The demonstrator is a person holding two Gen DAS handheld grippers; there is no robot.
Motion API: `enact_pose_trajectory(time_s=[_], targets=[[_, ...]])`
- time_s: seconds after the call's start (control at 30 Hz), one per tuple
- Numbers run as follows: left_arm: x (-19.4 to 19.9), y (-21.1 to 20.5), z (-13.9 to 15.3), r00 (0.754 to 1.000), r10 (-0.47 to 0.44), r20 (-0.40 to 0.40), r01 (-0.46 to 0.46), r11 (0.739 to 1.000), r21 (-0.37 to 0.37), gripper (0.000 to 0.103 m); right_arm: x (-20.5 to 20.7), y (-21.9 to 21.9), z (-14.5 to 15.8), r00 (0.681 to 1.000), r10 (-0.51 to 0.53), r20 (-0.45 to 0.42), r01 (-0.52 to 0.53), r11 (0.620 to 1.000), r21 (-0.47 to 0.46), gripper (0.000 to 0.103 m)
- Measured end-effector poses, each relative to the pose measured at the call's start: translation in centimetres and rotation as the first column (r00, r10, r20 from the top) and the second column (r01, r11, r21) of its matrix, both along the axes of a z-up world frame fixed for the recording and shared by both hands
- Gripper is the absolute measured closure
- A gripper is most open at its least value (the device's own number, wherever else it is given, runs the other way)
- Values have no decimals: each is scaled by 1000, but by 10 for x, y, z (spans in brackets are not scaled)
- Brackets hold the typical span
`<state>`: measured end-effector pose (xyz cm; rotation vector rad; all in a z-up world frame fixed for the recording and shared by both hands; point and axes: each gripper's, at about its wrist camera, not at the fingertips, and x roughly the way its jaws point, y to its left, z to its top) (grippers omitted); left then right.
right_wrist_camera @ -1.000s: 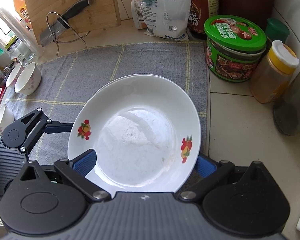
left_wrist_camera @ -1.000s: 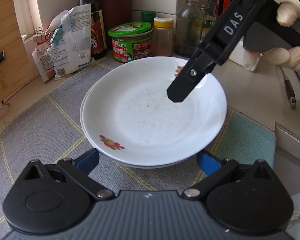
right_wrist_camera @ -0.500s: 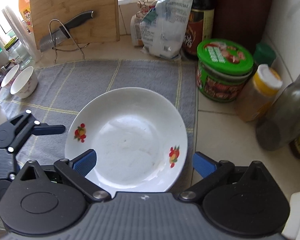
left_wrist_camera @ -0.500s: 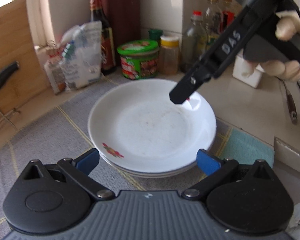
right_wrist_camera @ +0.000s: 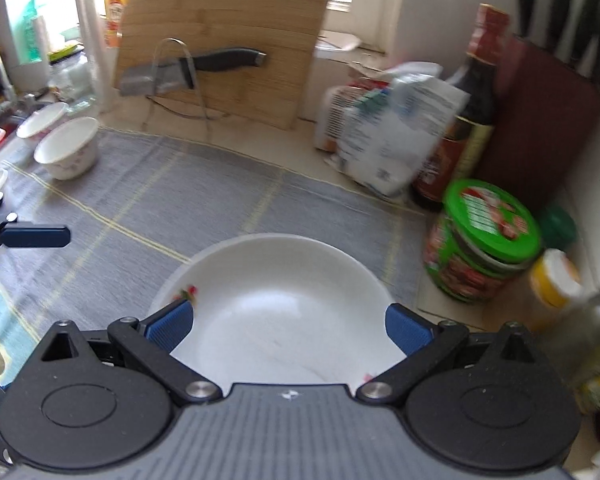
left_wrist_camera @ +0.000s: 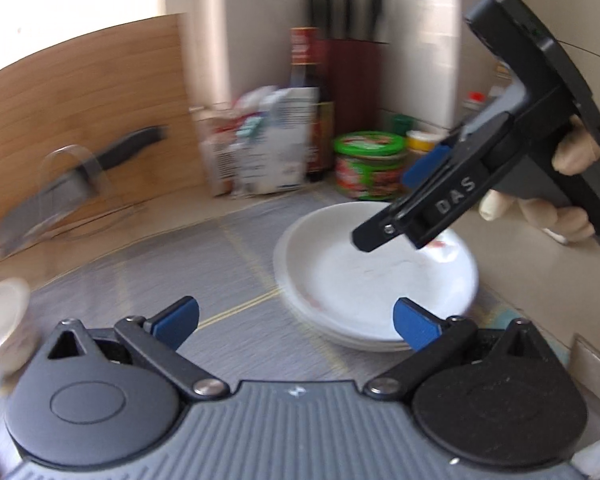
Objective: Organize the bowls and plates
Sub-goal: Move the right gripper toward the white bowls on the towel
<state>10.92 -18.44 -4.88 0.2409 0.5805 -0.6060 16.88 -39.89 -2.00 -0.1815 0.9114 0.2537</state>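
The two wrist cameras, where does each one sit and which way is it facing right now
Left wrist: on the left gripper, low over the grey mat, facing the stacked plates and back corner; its open blue fingers show, plus the right gripper and gloved hand.
Right wrist: on the right gripper, above the plates, facing the cutting board; its open fingers and a left fingertip show.
Shared: plates, mat, green-lidded jar.
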Motion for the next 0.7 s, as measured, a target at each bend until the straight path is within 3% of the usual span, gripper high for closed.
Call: enact_pose_trajectory(time_s=[0.13, 0.27, 0.43, 0.7], targets=[[-12, 29, 5, 991, 131, 8, -131, 991, 13, 1, 7, 22, 0, 997, 74, 11, -74, 996, 41, 0], [-17, 60, 7, 980, 198, 15, -198, 980, 14, 1, 6, 53, 1, 993, 116, 32, -118, 992, 38, 0], [-16, 107, 9, 982, 187, 39, -188, 982, 25, 1, -2, 98, 4, 987, 149, 57, -151, 988, 42, 0], [-19, 206, 17, 987, 130, 98, -135, 990, 42, 1, 2, 189, -8, 995, 104, 2, -104, 989, 103, 0]])
